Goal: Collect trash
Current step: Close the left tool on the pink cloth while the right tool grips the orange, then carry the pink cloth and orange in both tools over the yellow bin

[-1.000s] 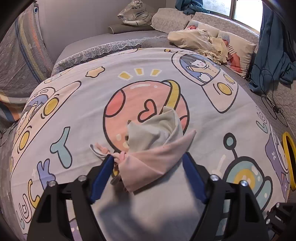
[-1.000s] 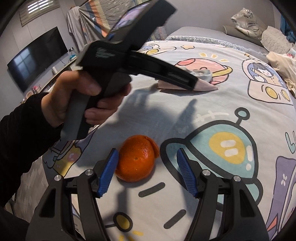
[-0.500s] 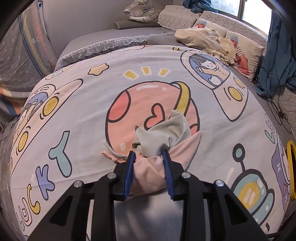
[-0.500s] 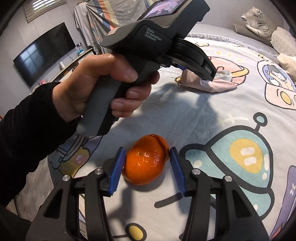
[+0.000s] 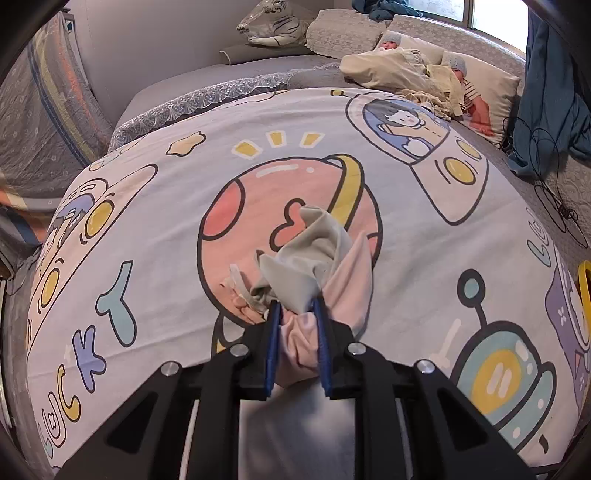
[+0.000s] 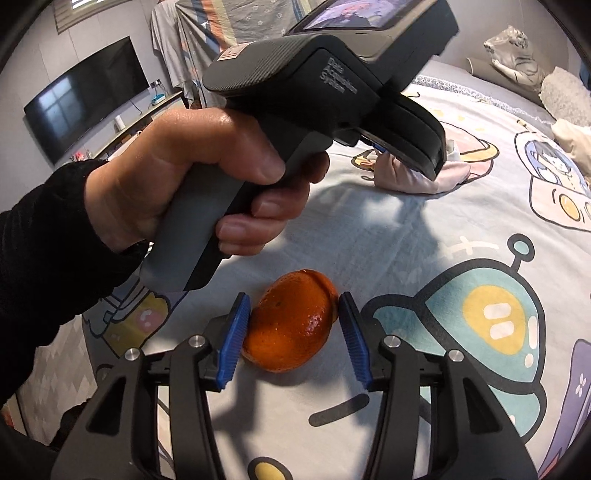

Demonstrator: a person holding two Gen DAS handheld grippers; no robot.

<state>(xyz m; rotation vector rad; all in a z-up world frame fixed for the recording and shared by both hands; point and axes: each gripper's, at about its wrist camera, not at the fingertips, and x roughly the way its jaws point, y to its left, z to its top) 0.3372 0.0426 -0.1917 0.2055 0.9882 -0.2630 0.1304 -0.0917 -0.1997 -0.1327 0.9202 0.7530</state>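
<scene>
Two pickups: my left gripper (image 5: 297, 334) has its fingers clamped on the crumpled cloth (image 5: 314, 266) for lifting; my right gripper (image 6: 293, 341) straddles the orange peel (image 6: 291, 325), pads touching, not squeezing.

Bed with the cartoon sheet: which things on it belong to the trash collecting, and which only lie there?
Belong to the job:
- orange peel, between the right gripper pads
- pink bag, pinched by the left gripper

Only lying there:
- toy tiger
- two dolls
- blue cloth
- television
</scene>
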